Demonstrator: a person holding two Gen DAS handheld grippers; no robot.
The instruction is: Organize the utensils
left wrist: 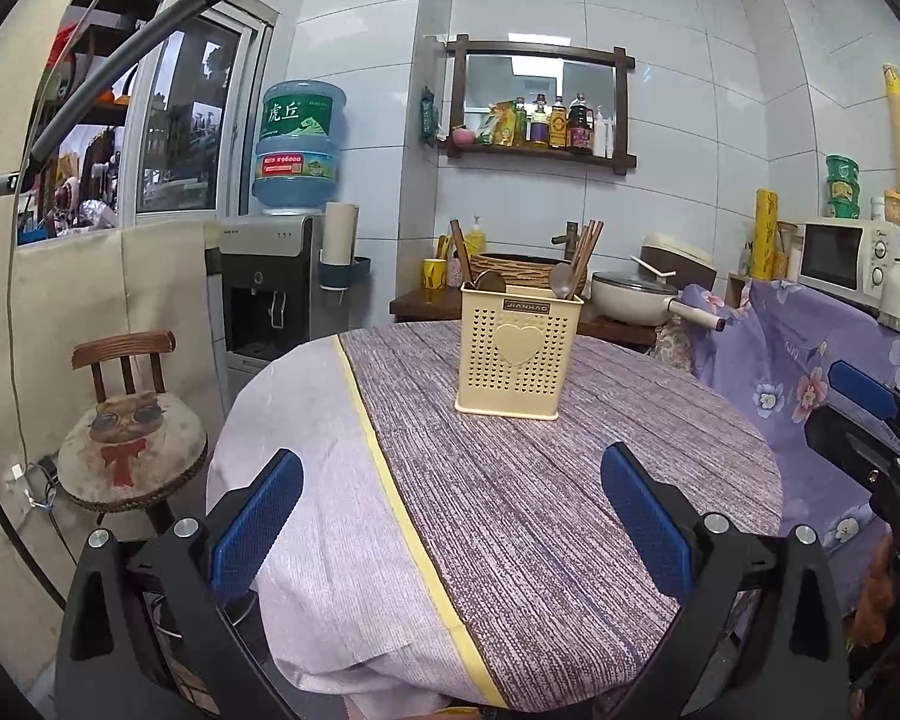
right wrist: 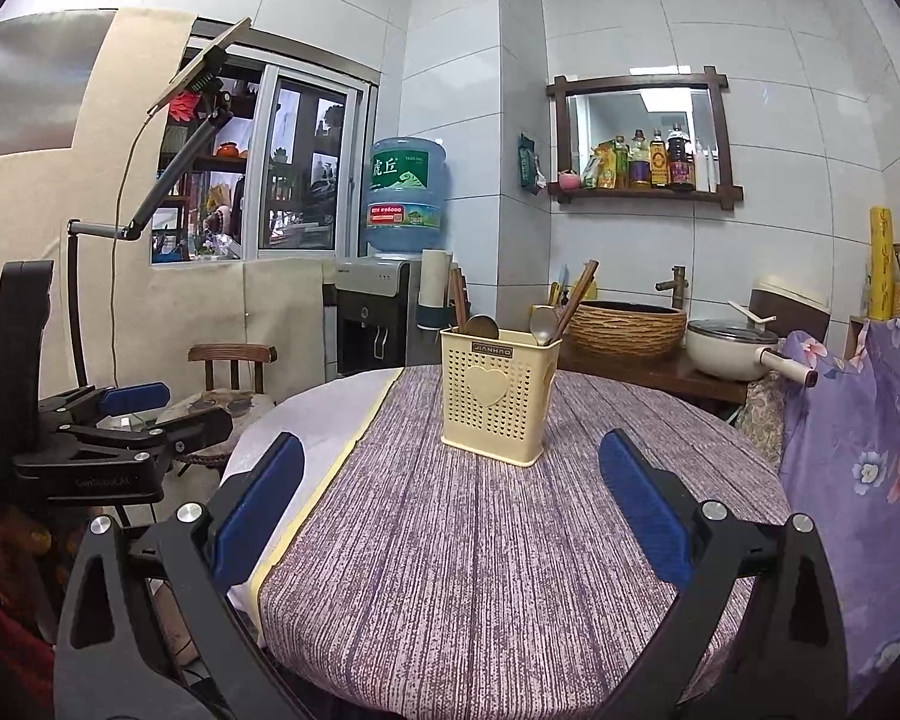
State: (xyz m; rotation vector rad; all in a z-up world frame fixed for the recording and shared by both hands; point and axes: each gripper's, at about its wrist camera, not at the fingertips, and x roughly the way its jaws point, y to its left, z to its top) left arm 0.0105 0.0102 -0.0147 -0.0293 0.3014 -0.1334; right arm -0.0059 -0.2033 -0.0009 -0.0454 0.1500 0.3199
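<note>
Both grippers, left gripper (left wrist: 450,516) and right gripper (right wrist: 450,510), have fingers spread wide, empty; the caddy (left wrist: 517,354) (light, stiff plastic) looks best gripped by its rim.

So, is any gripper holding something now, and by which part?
Nothing is held. The left gripper and the right gripper are both open and empty, short of the utensil holder.

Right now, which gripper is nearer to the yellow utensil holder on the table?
Neither is clearly nearer. The left gripper and the right gripper are both open and empty at the near table edge, facing the utensil holder; the left sits slightly left of it.
</note>
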